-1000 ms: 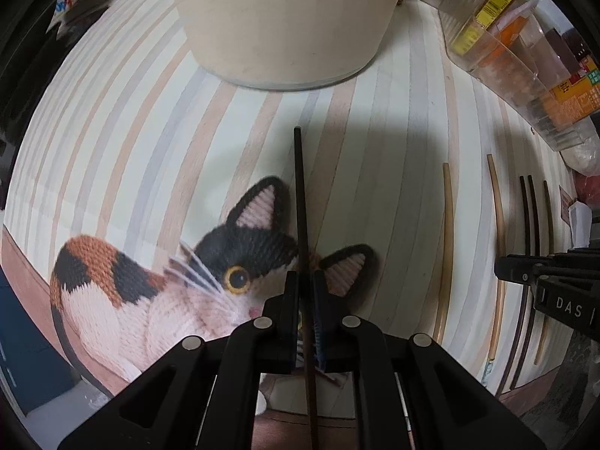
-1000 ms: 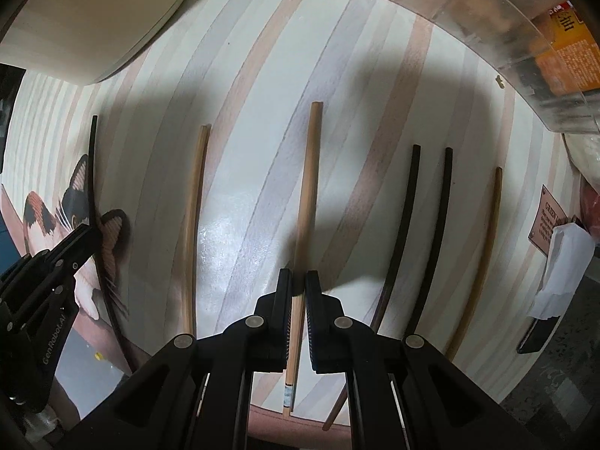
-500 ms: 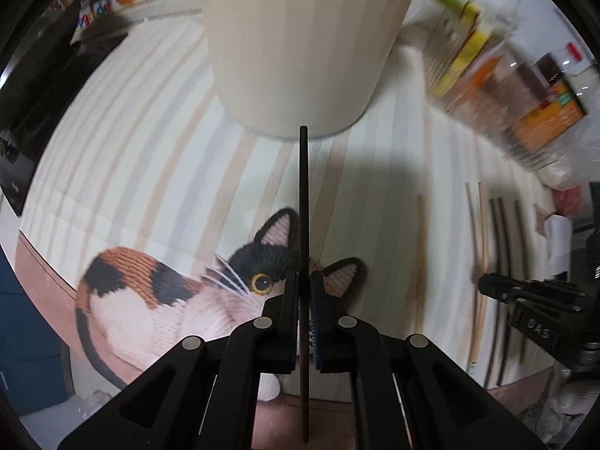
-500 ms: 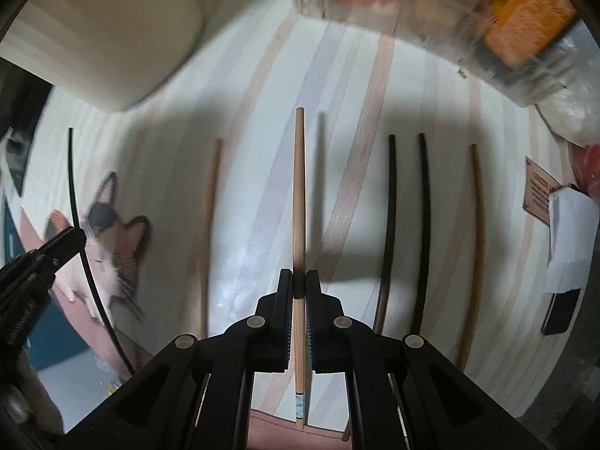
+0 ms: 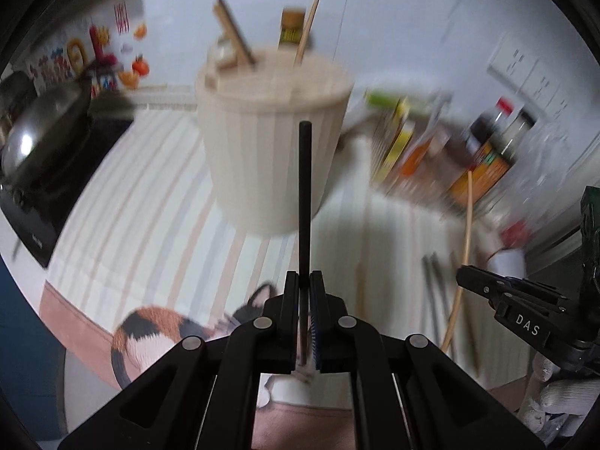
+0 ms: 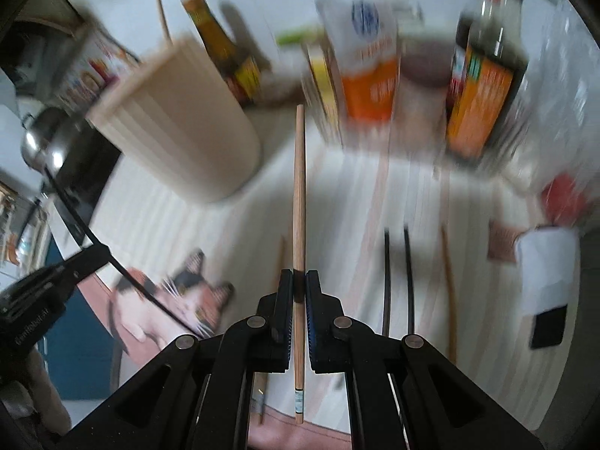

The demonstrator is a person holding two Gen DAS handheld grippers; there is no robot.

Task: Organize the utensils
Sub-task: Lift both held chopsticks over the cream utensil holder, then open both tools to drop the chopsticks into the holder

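With my left hand-held gripper [image 5: 304,281] pinching a black chopstick [image 5: 304,195] and my right hand-held gripper [image 6: 296,281] pinching a wooden chopstick [image 6: 299,202], both are clear of the counter [image 5: 150,195], tips aimed toward the cream holder [image 5: 273,131] for dropping in.

We see a black chopstick [image 5: 304,195] and a tan wooden chopstick [image 6: 299,202] lifted clear before the cream ribbed holder [image 5: 273,142], more chopsticks [image 6: 397,281] lying on the striped surface [image 6: 232,232].

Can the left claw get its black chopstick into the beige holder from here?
Probably yes: left claw grips the black chopstick just before the beige holder, nothing between; it sits below the rim.
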